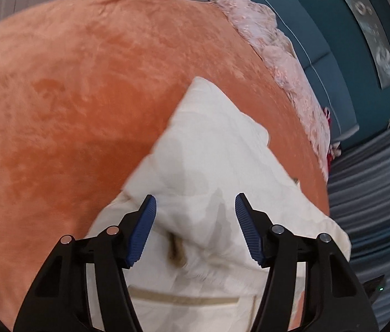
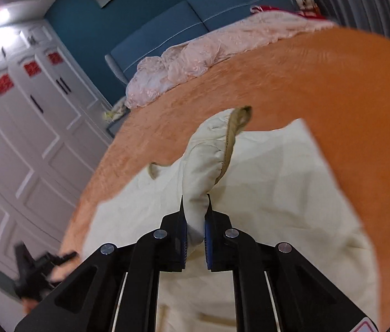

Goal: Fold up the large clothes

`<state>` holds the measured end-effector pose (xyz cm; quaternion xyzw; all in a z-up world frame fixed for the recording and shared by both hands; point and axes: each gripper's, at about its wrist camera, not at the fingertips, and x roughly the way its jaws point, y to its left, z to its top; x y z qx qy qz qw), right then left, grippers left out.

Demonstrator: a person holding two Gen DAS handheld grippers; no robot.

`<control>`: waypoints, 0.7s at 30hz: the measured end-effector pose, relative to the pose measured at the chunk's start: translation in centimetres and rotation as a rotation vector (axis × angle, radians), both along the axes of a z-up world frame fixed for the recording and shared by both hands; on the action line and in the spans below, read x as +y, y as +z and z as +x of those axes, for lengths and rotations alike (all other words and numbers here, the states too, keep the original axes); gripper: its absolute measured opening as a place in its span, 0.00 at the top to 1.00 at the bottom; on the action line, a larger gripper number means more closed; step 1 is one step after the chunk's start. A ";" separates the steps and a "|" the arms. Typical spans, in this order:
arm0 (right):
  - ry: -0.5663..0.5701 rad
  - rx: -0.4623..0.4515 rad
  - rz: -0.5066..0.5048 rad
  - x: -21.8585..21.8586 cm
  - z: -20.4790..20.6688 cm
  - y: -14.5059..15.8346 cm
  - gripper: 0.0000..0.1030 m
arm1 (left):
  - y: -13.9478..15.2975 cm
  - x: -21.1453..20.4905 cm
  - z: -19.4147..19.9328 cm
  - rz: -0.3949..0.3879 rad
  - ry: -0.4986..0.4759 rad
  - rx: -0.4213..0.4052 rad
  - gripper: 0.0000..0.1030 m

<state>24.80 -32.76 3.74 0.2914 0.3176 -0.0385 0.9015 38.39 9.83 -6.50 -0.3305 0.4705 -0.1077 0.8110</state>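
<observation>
A cream-white garment (image 1: 211, 166) with tan trim lies on an orange plush bedspread (image 1: 70, 96). My left gripper (image 1: 195, 207) is open just above it, jaws wide apart and empty. In the right wrist view the same garment (image 2: 278, 193) spreads over the bedspread (image 2: 347, 96). My right gripper (image 2: 195, 202) is shut on a bunched fold of the garment (image 2: 208, 160), which rises from the jaws with a tan band along it. The left gripper (image 2: 37, 271) shows blurred at the lower left of the right wrist view.
A crumpled pale pink quilt (image 2: 195, 58) lies along the far edge of the bed before a teal headboard (image 2: 167, 33). White wardrobe doors (image 2: 28, 116) stand on the left. Grey striped curtains (image 1: 374, 193) hang past the bed's edge.
</observation>
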 end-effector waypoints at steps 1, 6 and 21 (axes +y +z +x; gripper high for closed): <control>0.002 0.034 -0.041 -0.1 -0.5 -0.5 0.92 | 0.2 0.1 -0.4 0.022 -0.008 -0.005 0.43; -0.011 0.176 -0.051 -0.5 -1.9 -5.2 0.91 | 0.4 0.3 -1.6 0.069 0.008 0.001 0.43; -0.095 0.231 -0.136 -0.8 -6.3 -5.5 0.68 | -1.8 -7.0 -0.7 0.506 -0.142 -0.059 0.43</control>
